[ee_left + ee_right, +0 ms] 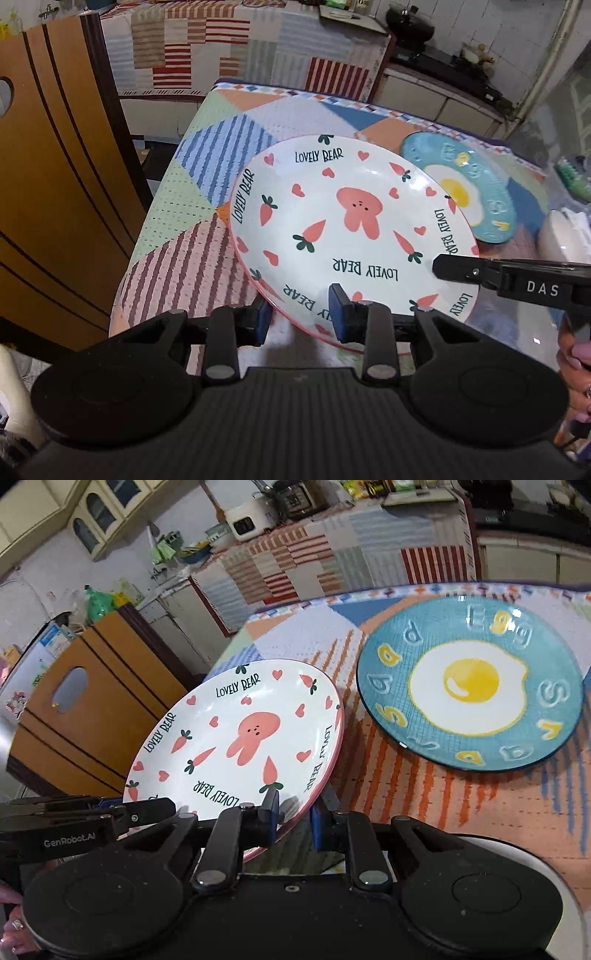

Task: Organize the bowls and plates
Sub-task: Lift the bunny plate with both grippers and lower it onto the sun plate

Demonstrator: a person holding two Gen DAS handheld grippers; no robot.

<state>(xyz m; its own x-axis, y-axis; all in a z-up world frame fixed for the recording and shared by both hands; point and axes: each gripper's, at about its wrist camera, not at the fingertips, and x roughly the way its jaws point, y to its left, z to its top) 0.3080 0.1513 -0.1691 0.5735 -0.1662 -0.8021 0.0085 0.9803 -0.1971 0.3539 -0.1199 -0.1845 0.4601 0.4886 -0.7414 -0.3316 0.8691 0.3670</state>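
A white plate with a pink rabbit, carrots and "LOVELY BEAR" lettering (351, 221) (236, 734) is held tilted above the patchwork tablecloth. My left gripper (303, 317) is shut on its near rim, one finger above and one below. My right gripper (293, 819) is shut on the rim at the plate's right side; in the left wrist view it reaches in from the right (443, 267). A blue plate with a fried-egg picture (469, 686) (480, 192) lies flat on the table beyond and to the right.
The table (192, 199) has its left edge beside a brown wooden cabinet (55, 184). A white object (561, 236) sits at the table's right side. A cloth-covered counter (332, 554) with appliances stands behind.
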